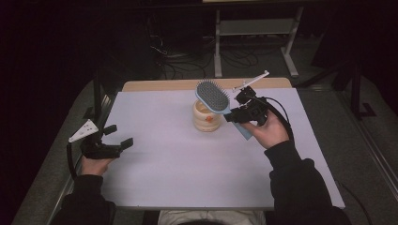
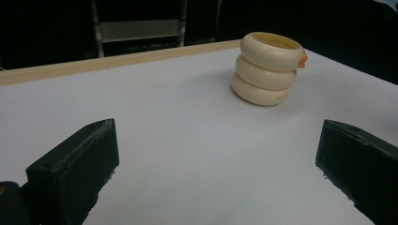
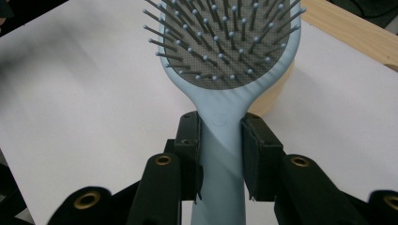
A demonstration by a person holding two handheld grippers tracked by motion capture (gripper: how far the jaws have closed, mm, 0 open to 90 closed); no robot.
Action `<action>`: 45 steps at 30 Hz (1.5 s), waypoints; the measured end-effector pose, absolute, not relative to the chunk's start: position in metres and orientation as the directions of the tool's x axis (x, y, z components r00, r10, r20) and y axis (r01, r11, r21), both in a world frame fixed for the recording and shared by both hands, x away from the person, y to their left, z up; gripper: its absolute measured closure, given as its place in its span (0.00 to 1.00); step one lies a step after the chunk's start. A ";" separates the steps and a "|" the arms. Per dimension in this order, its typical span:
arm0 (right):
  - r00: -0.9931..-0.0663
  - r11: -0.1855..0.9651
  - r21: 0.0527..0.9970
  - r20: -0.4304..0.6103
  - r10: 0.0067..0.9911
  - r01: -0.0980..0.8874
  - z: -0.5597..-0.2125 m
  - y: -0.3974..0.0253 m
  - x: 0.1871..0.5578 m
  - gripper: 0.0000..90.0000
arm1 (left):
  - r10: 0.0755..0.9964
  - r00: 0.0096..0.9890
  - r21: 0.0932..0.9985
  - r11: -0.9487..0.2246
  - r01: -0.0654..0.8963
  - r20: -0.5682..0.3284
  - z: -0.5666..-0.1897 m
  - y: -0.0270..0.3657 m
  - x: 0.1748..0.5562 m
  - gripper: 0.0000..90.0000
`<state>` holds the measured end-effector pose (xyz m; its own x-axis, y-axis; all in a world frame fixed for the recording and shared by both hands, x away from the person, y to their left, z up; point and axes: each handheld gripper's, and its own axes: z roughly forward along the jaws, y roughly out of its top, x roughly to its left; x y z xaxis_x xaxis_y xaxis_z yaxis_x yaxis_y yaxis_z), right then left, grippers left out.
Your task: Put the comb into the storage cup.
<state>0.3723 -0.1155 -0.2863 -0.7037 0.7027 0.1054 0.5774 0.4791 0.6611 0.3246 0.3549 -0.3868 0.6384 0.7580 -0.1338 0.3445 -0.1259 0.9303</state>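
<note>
Across the middle of the high view lies the broad white-topped counter with a pale wooden strip along its far edge, and beyond it a dark floor carries loose black cables and the grey metal legs of a stand. At the near edge a person in dark sleeves reaches in with both forearms. Toward the far middle of the counter stands a cream-coloured holder shaped like three stacked rings, upright, open at the top, with a small orange tab on its side; the left gripper view shows it well ahead and to the right of that gripper's jaws. Just above and beside the holder, the light blue plastic paddle hairbrush with grey bristle pad is held off the counter, tilted, its head up over the holder's rim and its bristles facing the camera. The right gripper has closed on it: in the right gripper view the two black jaws press against either side of the brush's neck, just below the bristle pad, with the handle running down between them. The left gripper sits low at the counter's left edge, well apart from the holder, its jaws spread wide with nothing between them but bare white surface.
</note>
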 end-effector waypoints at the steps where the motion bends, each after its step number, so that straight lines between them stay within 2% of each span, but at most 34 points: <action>1: -0.706 0.483 0.661 0.100 0.701 0.574 -0.286 -0.114 0.373 0.76 | 0.757 0.640 0.930 -0.134 0.343 -0.128 -0.385 0.353 0.326 0.00; 11: -0.724 0.496 0.675 0.082 0.685 0.546 -0.278 -0.105 0.376 0.76 | 0.727 0.682 0.914 -0.215 0.344 -0.085 -0.371 0.334 0.338 0.00; 19: -0.737 0.505 0.687 0.067 0.673 0.523 -0.272 -0.098 0.376 0.76 | 0.701 0.712 0.925 -0.258 0.280 -0.020 -0.352 0.320 0.340 0.00; 31: -0.748 0.517 0.688 0.058 0.662 0.510 -0.274 -0.089 0.378 0.76 | 0.669 0.743 0.921 -0.281 0.272 -0.015 -0.332 0.298 0.356 0.00; 45: -0.762 0.523 0.700 0.046 0.646 0.486 -0.274 -0.075 0.380 0.76 | 0.614 0.787 0.927 -0.259 0.270 -0.058 -0.313 0.266 0.369 0.00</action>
